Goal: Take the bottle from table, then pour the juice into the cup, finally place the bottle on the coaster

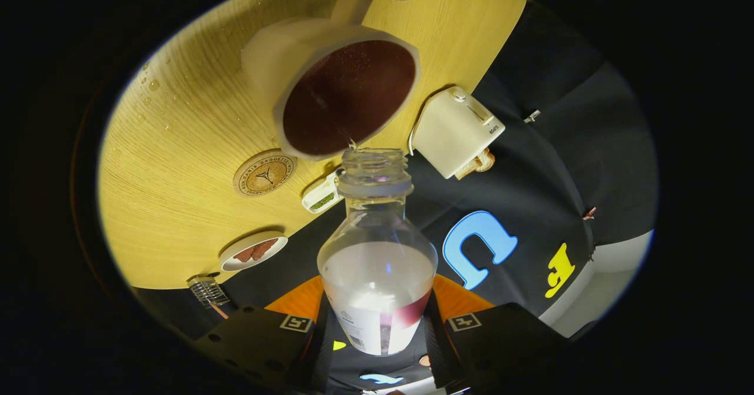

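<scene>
Gripper (377, 348) clamped on bottle (377, 265), both fingers pressing its lower body, bottle tipped with open uncapped neck at rim of cup (336, 83), some pale liquid pooled in body. Cup on wooden table (177, 165), holding dark juice; round cork coaster (264, 173) bare on table just beside cup, well apart from bottle. Also around: white boxy appliance (456, 130) at table edge, small white packet (321, 195), small dish (253, 251) with reddish bits, water droplets (150, 86) on tabletop.

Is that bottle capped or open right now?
Open: the bottle, held between the gripper fingers, shows bare neck threads, mouth at the cup rim.
</scene>
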### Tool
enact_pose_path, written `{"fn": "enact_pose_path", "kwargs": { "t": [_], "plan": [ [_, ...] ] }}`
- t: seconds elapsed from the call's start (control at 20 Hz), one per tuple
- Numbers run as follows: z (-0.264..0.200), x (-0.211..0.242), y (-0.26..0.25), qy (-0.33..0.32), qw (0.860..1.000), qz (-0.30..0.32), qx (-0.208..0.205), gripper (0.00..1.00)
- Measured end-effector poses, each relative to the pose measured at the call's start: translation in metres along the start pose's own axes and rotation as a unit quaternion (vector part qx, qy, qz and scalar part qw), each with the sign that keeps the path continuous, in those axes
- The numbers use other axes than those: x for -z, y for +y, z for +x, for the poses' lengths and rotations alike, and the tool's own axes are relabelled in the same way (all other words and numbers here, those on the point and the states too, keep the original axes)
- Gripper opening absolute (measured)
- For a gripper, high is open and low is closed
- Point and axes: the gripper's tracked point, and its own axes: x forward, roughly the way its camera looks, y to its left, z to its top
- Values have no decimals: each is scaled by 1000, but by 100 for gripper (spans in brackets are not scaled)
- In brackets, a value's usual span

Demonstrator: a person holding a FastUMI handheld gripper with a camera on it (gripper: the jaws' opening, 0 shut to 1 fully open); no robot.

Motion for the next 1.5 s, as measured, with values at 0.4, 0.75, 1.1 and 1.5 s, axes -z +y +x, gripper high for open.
{"fn": "enact_pose_path", "kwargs": {
  "t": [0.4,0.75,1.1,1.5],
  "plan": [
    [0,2,0,1,1000,1,-2,67],
    [-1,2,0,3,1000,3,-5,67],
    [-1,2,1,4,1000,9,-6,67],
    [-13,10,6,14,998,59,-7,67]
  ]
}}
